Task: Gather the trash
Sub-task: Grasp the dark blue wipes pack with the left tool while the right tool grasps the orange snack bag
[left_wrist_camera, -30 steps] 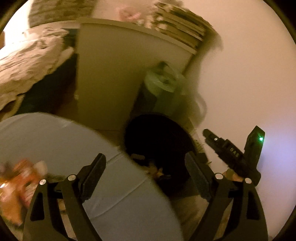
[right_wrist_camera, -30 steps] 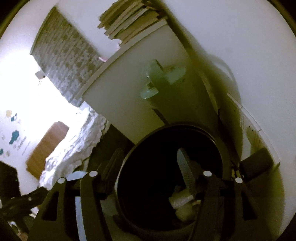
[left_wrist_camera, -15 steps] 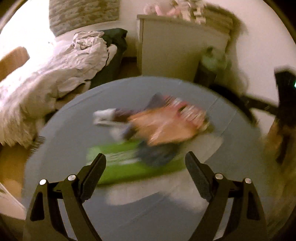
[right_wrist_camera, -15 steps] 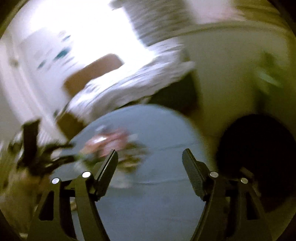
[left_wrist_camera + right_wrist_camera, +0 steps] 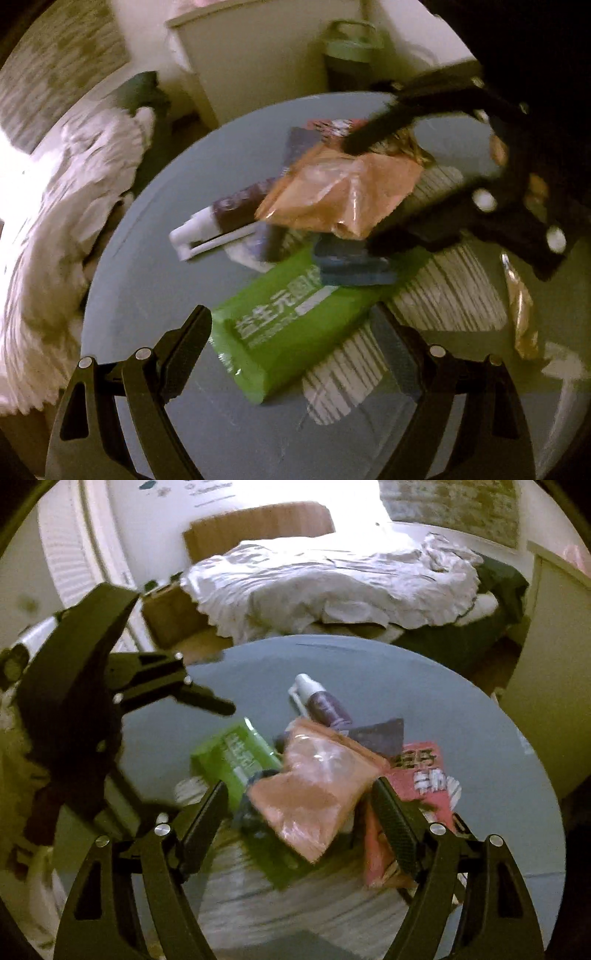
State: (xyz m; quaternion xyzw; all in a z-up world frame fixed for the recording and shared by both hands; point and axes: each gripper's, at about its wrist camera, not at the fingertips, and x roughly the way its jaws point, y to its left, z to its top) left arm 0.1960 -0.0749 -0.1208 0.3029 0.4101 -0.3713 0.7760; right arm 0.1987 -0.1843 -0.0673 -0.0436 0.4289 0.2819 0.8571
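- Our left hand-held gripper (image 5: 291,332) hangs wide open over the near end of the green packet (image 5: 291,317); its pads are clear of the packet and hold nothing.
- Our right hand-held gripper (image 5: 299,805) has its jaws opening; the orange bag (image 5: 314,794) lies between them, and we cannot tell whether the pads touch it.
- The trash sits heaped on the round grey worktop (image 5: 424,686): the orange bag on top, a red packet (image 5: 428,775) at right, and a purple tube (image 5: 325,705) at the far side.
- A bed with a white duvet (image 5: 332,579) stands beyond.
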